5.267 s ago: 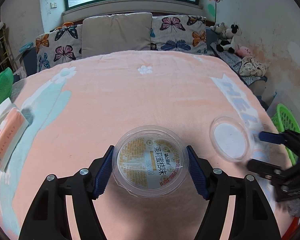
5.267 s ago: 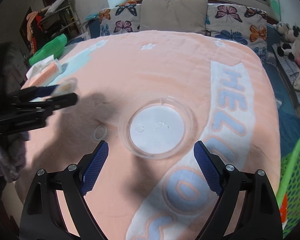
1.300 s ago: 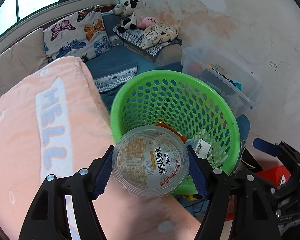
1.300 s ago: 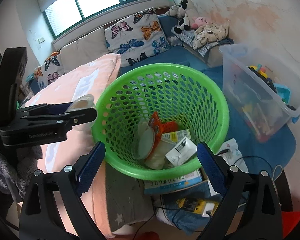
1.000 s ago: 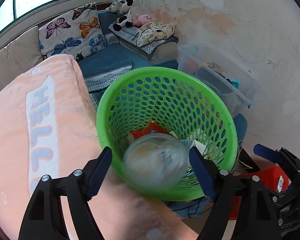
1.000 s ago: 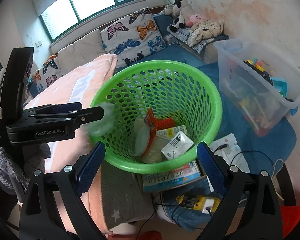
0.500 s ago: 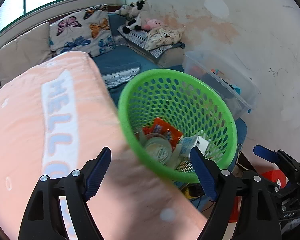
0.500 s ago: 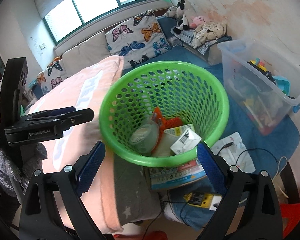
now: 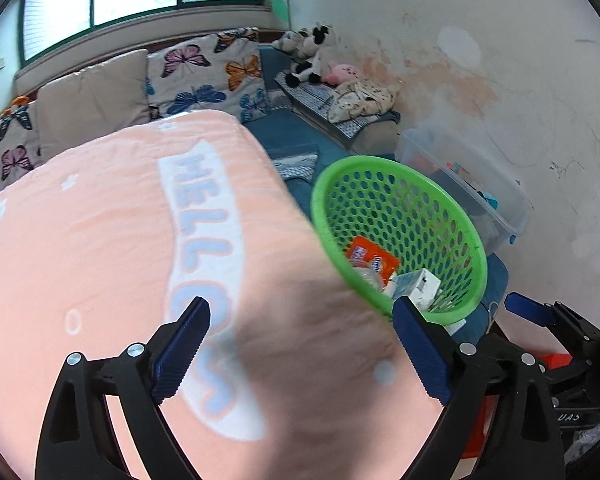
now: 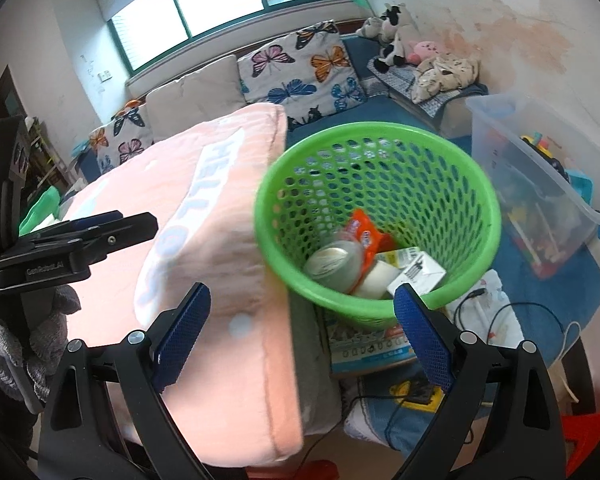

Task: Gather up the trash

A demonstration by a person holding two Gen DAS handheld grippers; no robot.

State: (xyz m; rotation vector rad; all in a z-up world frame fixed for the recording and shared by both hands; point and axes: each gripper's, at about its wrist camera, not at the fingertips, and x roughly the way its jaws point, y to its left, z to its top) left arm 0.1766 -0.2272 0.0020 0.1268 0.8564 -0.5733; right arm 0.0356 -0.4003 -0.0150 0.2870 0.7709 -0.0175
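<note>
A green mesh basket (image 10: 380, 140) stands on the floor beside the bed's corner; it also shows in the left wrist view (image 9: 380, 184). Inside lie the clear round plastic container (image 10: 332, 260), an orange wrapper (image 10: 364, 236), a white carton (image 10: 416, 272) and other trash. My left gripper (image 9: 300, 352) is open and empty over the pink "HELLO" blanket (image 9: 140, 240), left of the basket. My right gripper (image 10: 300, 332) is open and empty above the bed's edge and the basket's near rim. The left gripper also shows in the right wrist view (image 10: 100, 228).
A clear storage bin (image 10: 548, 184) with toys stands right of the basket. A book (image 10: 368, 348), cables and a yellow device (image 10: 416, 396) lie on the blue floor mat. Butterfly cushions (image 10: 300, 68) and plush toys (image 10: 396, 32) line the far side under the window.
The clear container left my left gripper and fell into the green basket. My left gripper has since swung left, back over the blanket. The right gripper stayed open near the basket.
</note>
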